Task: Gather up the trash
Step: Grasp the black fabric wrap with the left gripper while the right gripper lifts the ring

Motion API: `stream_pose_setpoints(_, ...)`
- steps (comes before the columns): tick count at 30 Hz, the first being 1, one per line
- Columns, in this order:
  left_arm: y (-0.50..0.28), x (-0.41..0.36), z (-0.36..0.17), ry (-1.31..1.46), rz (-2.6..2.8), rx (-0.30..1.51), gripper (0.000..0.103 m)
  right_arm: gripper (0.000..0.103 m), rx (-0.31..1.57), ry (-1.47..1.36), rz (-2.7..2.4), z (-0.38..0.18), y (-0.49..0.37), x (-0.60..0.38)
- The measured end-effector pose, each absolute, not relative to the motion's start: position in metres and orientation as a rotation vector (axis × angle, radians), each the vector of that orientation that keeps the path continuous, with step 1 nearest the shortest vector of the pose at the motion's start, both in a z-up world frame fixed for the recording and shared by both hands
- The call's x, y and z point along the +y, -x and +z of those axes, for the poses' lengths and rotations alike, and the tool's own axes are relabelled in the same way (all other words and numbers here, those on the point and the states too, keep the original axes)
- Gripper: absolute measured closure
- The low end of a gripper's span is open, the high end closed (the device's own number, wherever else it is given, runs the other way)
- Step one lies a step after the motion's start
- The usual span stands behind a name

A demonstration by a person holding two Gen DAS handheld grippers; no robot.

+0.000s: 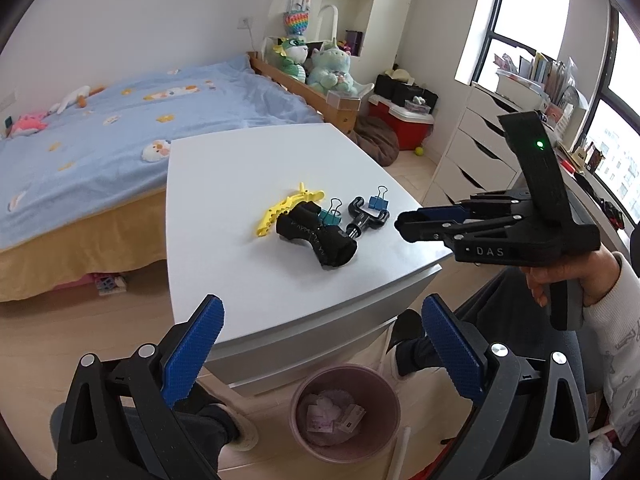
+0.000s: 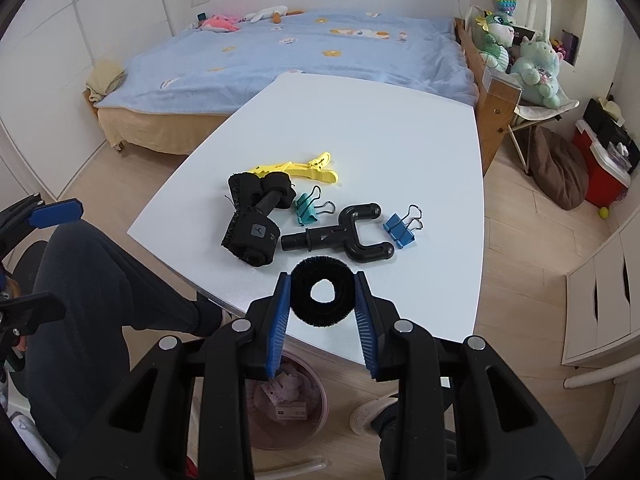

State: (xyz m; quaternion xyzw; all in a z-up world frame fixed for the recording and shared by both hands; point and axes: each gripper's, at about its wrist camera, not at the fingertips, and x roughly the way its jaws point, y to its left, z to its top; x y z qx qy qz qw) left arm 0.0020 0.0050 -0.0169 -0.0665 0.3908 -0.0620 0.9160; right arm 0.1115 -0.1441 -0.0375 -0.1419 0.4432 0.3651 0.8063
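Right gripper (image 2: 322,300) pinches a black ring brush (image 2: 322,298) between its blue pads above the white surface's (image 2: 400,152) near edge, left gripper (image 1: 320,344) gapes wide and empty over the pink trash bin (image 1: 345,412), with clips and black attachments lying farther back.

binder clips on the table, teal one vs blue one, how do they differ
The teal binder clip is green-blue and lies close beside the black dumbbell; the blue binder clip is a stronger blue and lies on the far side of the black U-shaped fork piece, toward the table edge. The blue one looks slightly larger. Both have silver wire handles and lie on their sides.
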Motion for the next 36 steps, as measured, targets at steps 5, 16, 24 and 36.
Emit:
stream_pose_setpoints(5, -0.031, 0.009, -0.018, 0.209, -0.105, 0.852, 0.008, 0.071, 0.938, 0.28, 0.778, -0.033, -0.107, -0.153)
stream_pose_setpoints(16, -0.092, 0.02, -0.042, 0.401, -0.075, 0.983, 0.008, 0.071, 0.935, 0.254, 0.766, -0.031, -0.107, -0.169)
stream_pose_setpoints(24, -0.12, 0.029, -0.07, 0.591, -0.015, 1.058, 0.008, 0.071, 0.935, 0.246, 0.765, -0.03, -0.108, -0.176)
stream_pose_setpoints(36, -0.133, 0.02, -0.083, 0.657, -0.017, 1.088, 0.052, 0.071, 0.937, 0.243, 0.767, -0.031, -0.11, -0.179)
